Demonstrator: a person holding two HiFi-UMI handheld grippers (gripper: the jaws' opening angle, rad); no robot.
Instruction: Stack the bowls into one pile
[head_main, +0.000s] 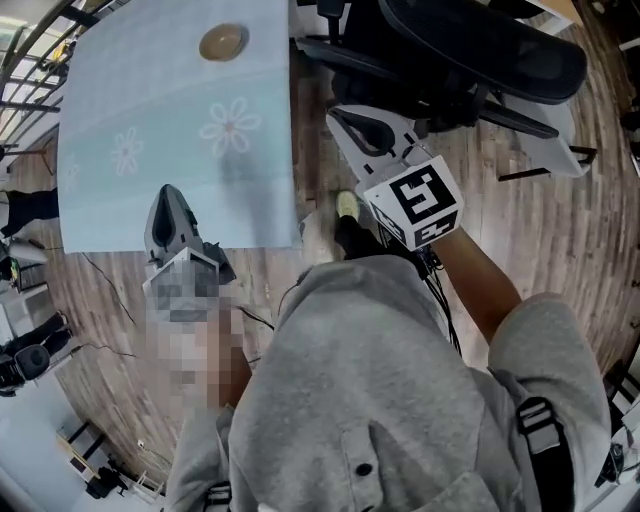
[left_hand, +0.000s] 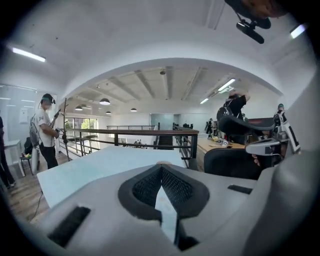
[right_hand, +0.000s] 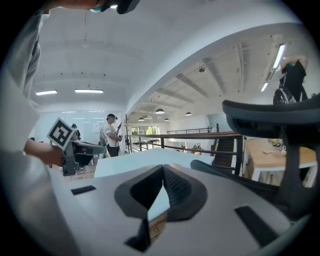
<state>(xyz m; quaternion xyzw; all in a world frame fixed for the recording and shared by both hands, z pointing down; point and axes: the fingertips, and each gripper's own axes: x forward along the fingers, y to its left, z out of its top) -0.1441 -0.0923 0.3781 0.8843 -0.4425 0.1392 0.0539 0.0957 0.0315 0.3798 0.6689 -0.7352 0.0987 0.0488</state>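
A tan pile of bowls (head_main: 222, 42) sits near the far edge of the table (head_main: 120, 90), which has a pale blue cloth with flower prints. My left gripper (head_main: 168, 193) hovers over the table's near edge, far from the bowls, shut with nothing in it. In the left gripper view the pads (left_hand: 172, 186) meet at the tips, and a sliver of tan shows just beyond them. My right gripper (head_main: 346, 116) is off the table's right side over the floor, also shut and empty. Its pads (right_hand: 175, 187) meet at the tips in the right gripper view.
A black office chair (head_main: 470, 50) stands just right of the table, close to the right gripper. The floor (head_main: 560, 220) is wood. A person (left_hand: 45, 131) stands beyond the table's left end by a railing (left_hand: 140, 133). A desk (right_hand: 280, 155) stands behind the chair.
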